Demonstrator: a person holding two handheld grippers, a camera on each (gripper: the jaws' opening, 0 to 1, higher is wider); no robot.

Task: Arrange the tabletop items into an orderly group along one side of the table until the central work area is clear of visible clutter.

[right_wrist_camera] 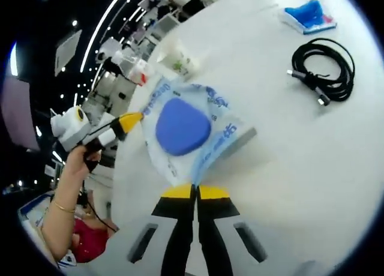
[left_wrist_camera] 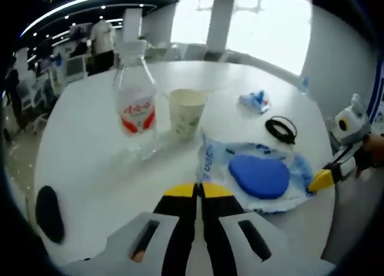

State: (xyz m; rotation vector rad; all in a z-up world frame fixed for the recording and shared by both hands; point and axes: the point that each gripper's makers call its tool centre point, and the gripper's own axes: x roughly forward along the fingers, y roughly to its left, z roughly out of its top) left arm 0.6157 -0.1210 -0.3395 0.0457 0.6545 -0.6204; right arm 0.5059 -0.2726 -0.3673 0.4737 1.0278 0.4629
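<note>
On the white table [left_wrist_camera: 90,168], a water bottle [left_wrist_camera: 135,102] and paper cup [left_wrist_camera: 186,111] stand left of the packet with the blue pad [left_wrist_camera: 259,176], whose opposite edges both grippers pinch, left gripper [left_wrist_camera: 200,191] and right gripper [right_wrist_camera: 194,192], jaws closed.

Left gripper [left_wrist_camera: 198,192] pinching wrapper [left_wrist_camera: 258,177] edge, lower centre | bottle [left_wrist_camera: 135,105], cup [left_wrist_camera: 186,111] standing upper left | cable [left_wrist_camera: 281,129] lying right

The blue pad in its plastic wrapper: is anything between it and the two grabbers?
Nothing visible. Both grippers already pinch the wrapper that holds the blue pad: the left gripper on one edge, the right gripper on the opposite edge. Bottle and cup stand aside.
</note>
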